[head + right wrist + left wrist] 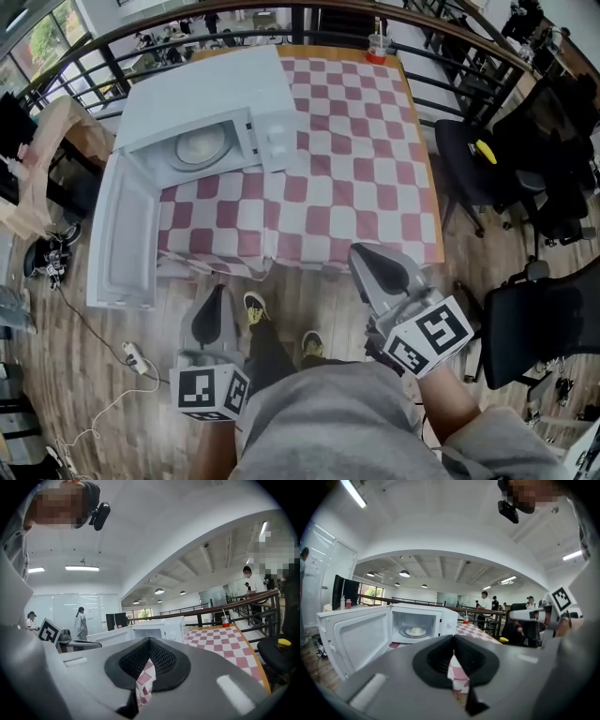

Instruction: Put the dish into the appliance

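A white microwave (211, 108) stands at the table's left end, its door (122, 234) swung fully open toward me. Inside it, a white dish (199, 146) with pale food rests on the turntable; the left gripper view also shows this dish (416, 631) in the lit cavity. My left gripper (217, 291) is shut and empty. It hangs low in front of the table, off its near edge. My right gripper (364, 253) is shut too, with nothing in it, and its tip is at the near edge of the red-and-white checked cloth (356, 159). Both sets of jaws meet at the tips.
A red cup with a straw (377, 49) stands at the table's far edge. Black chairs (469, 164) crowd the right side, one with a yellow item (486, 150). A dark railing (309, 23) runs behind the table. A power strip (133, 354) lies on the wooden floor.
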`<state>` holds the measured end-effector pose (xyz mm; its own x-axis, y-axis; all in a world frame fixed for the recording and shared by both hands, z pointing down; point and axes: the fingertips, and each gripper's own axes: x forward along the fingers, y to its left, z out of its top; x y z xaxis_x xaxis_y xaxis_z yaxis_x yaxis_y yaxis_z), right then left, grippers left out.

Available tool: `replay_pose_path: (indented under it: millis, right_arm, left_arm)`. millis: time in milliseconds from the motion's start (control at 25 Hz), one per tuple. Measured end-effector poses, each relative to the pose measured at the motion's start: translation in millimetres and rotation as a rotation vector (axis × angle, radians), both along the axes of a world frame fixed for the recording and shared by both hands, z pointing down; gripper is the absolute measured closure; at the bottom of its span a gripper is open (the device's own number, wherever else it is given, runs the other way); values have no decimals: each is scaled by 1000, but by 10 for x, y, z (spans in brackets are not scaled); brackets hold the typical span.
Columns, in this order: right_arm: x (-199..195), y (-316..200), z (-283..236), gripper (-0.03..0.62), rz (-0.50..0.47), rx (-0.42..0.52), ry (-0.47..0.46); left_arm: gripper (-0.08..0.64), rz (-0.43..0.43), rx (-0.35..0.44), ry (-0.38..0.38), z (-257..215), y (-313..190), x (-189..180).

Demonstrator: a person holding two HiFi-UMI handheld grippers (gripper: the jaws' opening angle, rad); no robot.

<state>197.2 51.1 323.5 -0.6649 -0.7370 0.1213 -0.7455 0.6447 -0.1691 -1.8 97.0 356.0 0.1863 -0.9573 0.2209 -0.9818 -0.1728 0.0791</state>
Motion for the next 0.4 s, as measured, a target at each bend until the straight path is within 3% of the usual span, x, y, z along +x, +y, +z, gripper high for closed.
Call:
replay_pose_path:
  millis: [400]
  right_arm:
    - [2,-12,-10,592,-11,0,-16]
  left_arm:
    - [549,22,6,-20,-18,-31,129]
